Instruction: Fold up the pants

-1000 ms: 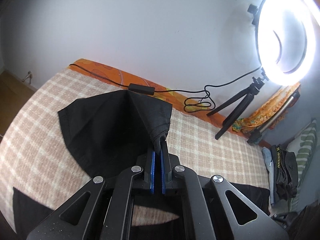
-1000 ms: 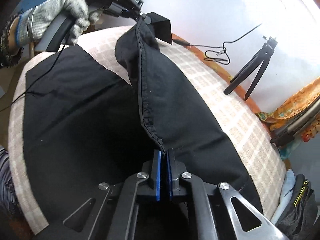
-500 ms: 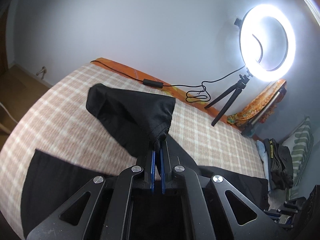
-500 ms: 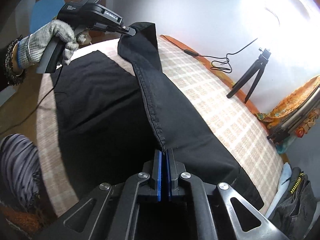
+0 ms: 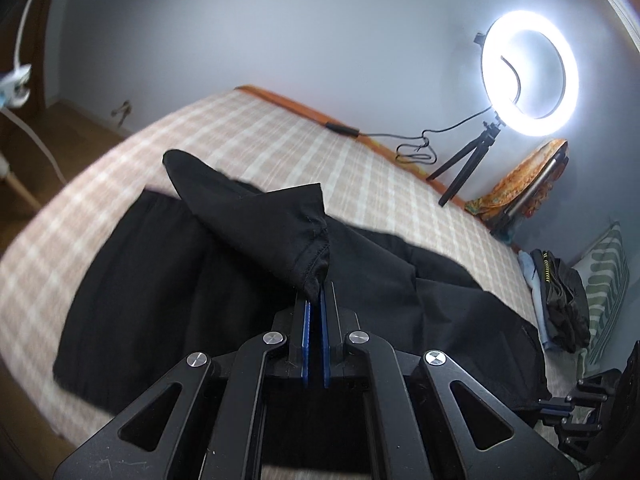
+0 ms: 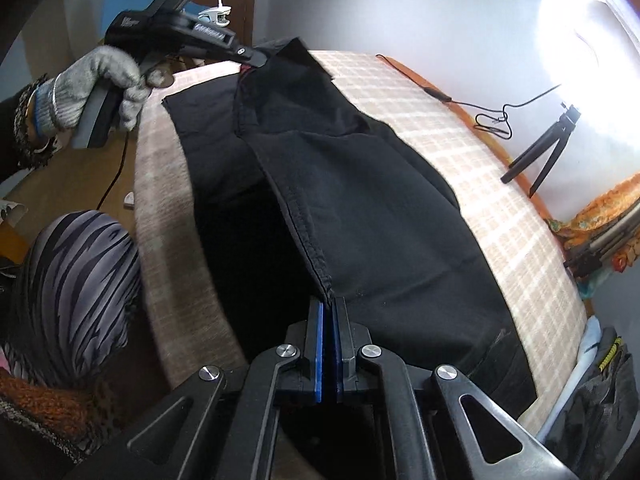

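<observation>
Black pants [image 5: 168,264] lie across a bed with a beige checked cover [image 5: 280,148]. My left gripper [image 5: 315,294] is shut on a hem corner of one leg, which hangs lifted above the leg lying under it. My right gripper [image 6: 329,306] is shut on the stitched edge of the same leg [image 6: 360,200] at its other end, so the seam runs taut between the two. In the right wrist view the left gripper [image 6: 260,58] shows at the top, held by a grey-gloved hand [image 6: 92,88]. The right gripper's fingers [image 5: 556,405] peek in at the left wrist view's lower right.
A lit ring light [image 5: 530,78] on a small tripod [image 5: 468,160] stands at the bed's far edge, its cable [image 5: 416,148] trailing along an orange sheet. Folded clothes [image 5: 560,300] pile up at the right end. A striped-clad knee [image 6: 76,300] is beside the bed.
Both grippers have carried the lifted leg toward the near side, over the other leg. More of the flat pants now lies under the left gripper. Both stayed shut.
</observation>
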Demonstrator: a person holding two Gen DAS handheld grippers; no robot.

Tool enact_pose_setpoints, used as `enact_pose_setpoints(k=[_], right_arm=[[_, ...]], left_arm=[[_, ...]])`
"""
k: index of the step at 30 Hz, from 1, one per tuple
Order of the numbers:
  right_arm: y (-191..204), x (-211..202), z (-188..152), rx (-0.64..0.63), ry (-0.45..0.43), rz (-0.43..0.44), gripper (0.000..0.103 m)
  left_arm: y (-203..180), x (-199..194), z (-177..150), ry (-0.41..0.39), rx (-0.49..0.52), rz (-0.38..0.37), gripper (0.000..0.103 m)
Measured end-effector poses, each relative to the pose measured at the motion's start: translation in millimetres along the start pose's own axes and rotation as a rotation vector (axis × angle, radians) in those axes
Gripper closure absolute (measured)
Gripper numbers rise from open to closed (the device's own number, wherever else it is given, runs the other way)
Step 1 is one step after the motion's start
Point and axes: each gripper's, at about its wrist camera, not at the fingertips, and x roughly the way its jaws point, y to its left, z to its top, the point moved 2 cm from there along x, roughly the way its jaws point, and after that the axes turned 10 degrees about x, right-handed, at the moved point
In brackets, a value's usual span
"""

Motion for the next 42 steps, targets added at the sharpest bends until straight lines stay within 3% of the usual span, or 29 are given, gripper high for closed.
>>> enact_pose_setpoints(k=[8, 19, 22, 25, 27, 29, 31, 34, 35, 42], right_arm=[[17, 9, -23, 0.016, 0.043, 0.026, 0.102], [27, 30, -36, 0.012, 0.110, 0.059, 0.102], [23, 32, -35, 0.022, 0.114, 0.056, 0.102], [21, 32, -31, 0.026, 0.114, 0.050, 0.102], [19, 33, -29, 0.035, 0.113, 0.052, 0.102], [19, 34, -28, 0.046, 0.113, 0.053, 0.102], [20, 36, -26, 0.056, 0.112, 0.054, 0.102], [19, 37, -26, 0.068, 0.109, 0.057, 0.102], [20, 35, -28, 0.072, 0.108, 0.058, 0.102], [18, 34, -32, 0.107, 0.094, 0.062, 0.101]], left_arm=[[14, 1, -42, 0.029, -0.043, 0.024, 0.100], [20, -1, -64, 0.039, -0.001, 0.061, 0.100], [24, -4, -67, 0.041, -0.003, 0.068, 0.096], [24, -18, -67, 0.038, 0.021, 0.131, 0.091], [20, -30, -63, 0.005, 0.052, 0.160, 0.086], [14, -40, -55, -0.026, 0.117, 0.198, 0.065], [5, -41, -47, -0.030, 0.188, 0.226, 0.055], [-6, -32, -33, -0.014, 0.266, 0.259, 0.053], [-9, -24, -28, 0.010, 0.296, 0.266, 0.045], [-28, 36, -6, 0.113, 0.480, 0.403, 0.044]])
